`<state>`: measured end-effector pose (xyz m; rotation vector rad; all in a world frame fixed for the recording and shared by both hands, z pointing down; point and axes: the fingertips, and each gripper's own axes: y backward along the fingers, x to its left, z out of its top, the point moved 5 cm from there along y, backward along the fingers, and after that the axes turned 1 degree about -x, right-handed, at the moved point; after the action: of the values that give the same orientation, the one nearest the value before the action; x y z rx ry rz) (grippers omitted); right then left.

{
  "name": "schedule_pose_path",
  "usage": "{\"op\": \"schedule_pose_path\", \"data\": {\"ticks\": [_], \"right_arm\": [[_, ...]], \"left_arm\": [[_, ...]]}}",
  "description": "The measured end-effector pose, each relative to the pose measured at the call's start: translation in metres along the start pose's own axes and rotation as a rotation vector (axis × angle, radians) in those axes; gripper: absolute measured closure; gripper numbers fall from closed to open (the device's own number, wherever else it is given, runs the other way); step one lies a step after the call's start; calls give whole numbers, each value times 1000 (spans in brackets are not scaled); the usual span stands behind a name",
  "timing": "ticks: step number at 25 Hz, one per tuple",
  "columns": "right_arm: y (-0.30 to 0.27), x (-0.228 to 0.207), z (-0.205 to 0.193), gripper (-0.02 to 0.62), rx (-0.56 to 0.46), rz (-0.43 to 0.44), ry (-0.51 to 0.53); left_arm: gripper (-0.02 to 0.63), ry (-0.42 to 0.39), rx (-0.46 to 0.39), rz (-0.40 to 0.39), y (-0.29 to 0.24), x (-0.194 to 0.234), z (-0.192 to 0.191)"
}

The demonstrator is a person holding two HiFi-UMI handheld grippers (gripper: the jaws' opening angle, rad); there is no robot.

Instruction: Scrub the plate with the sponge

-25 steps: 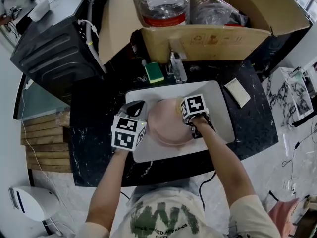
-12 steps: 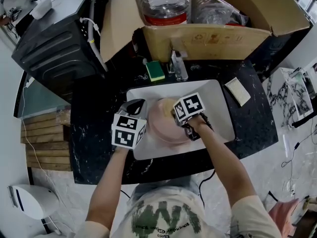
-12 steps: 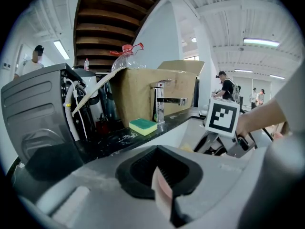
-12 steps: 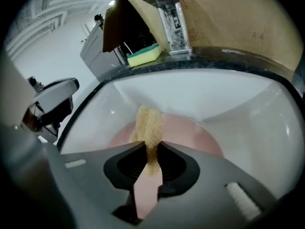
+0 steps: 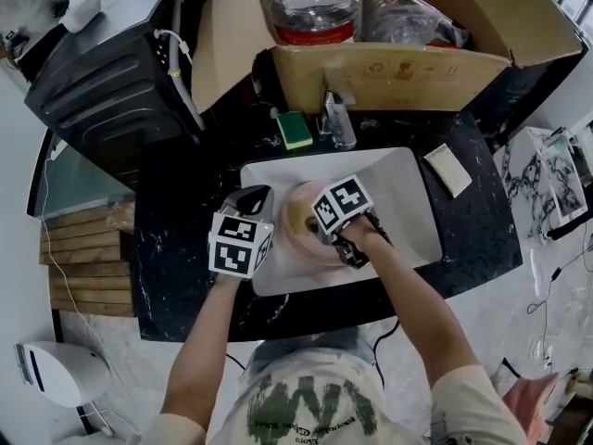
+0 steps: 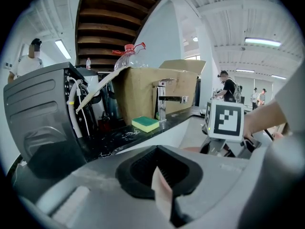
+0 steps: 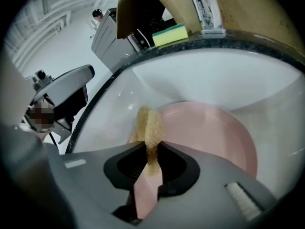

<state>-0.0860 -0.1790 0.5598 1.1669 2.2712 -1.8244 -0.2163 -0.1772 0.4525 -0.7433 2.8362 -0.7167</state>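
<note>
Pink ceramic defines the plate [image 7: 209, 132], which lies flat in the white basin [image 5: 408, 193] near the basin's 9 o'clock side.

1. Left tool [image 6: 161, 187]: positioned at the plate's 9 o'clock in the head view. Its jaws are closed on a thin pink edge, which appears to be the plate's rim; the view is too close to confirm this fully.
2. Right tool [image 7: 148, 175]: reaches in from the plate's 4 o'clock. Its jaws are clamped on the tan, coarse sponge [image 7: 148, 128]. The sponge stands on edge, projects forward of the jaws and touches the plate surface at the plate's left part in the right gripper view.
3. Basin: set into the black speckled tabletop [image 5: 176, 221].
4. Tabletop items: a pale rectangular pad [image 5: 447, 170] lies just outside the basin at 3 o'clock. A spare green sponge [image 5: 296, 130] lies beyond the basin at 11 o'clock, just beside the faucet [image 5: 335, 119] at 12 o'clock.
5. Background: an open cardboard box [image 5: 398, 63] stands behind the faucet. A large clear bottle [image 5: 313, 3] with a red label stands at the box's left end.
</note>
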Motion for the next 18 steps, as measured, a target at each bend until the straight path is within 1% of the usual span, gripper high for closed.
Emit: {"op": "schedule_pose_path", "data": {"ticks": [3,5,12,18], "right_arm": [[-7,4,-5,532,38,21,-1],[-11,4,-10,532,64,18,-2],[-20,-8,-16,529,81,-42,-1],[-15,-23,-16,529,77,-89,1]], "left_arm": [[601,1,0,2,1,0,0],[601,1,1,2,1,0,-1],[601,-1,5,6,2,0,-3],[601,-4,7,8,0,-2,-3]]}}
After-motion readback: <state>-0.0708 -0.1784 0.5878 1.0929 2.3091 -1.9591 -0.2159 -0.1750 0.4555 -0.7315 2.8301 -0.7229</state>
